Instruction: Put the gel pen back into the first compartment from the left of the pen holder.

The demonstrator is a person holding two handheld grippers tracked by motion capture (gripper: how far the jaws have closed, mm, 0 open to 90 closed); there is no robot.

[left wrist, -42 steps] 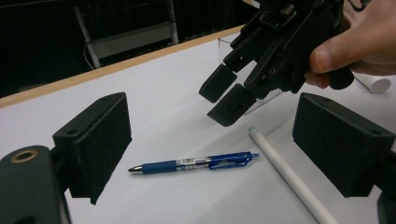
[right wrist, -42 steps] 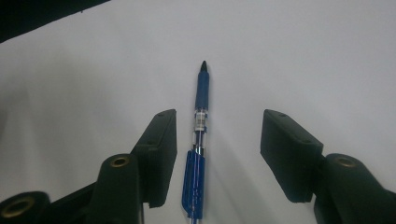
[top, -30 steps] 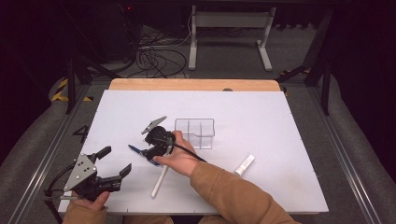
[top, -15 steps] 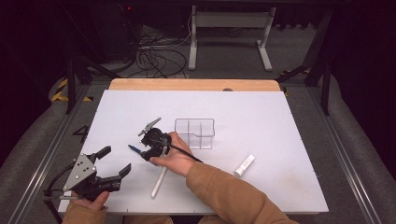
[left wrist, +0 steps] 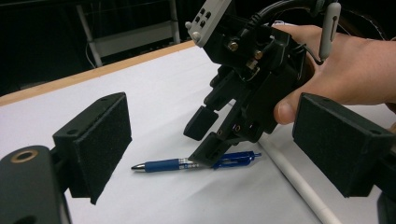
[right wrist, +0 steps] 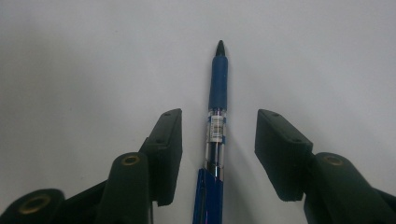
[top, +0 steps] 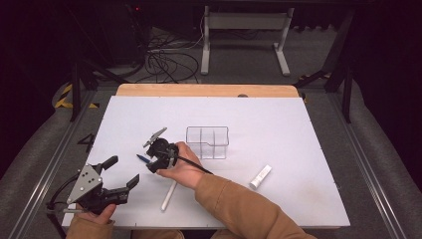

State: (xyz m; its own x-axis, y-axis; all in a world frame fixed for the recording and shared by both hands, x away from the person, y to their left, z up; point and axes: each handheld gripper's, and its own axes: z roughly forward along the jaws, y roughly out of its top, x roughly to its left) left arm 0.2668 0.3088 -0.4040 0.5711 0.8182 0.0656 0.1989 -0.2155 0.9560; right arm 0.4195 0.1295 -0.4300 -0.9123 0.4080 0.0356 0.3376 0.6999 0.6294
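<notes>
Right gripper (right wrist: 218, 154) over blue pen (right wrist: 216, 135), jaws spread, one either side of the barrel, no contact visible. Pen lies flat on the white table (top: 298, 124); long axis runs straight out between the jaws, tip pointing away from them. Left gripper (top: 124, 172) also spread, holding nothing, well apart. Judgement: right hand nearer; closing should pinch across the barrel.

My left hand-held gripper (left wrist: 212, 149) is spread wide; beyond it, my right hand-held gripper (left wrist: 208, 140) straddles the blue pen (left wrist: 161, 164) on the tabletop (left wrist: 154, 98), beside a white stick (left wrist: 299, 184).
</notes>
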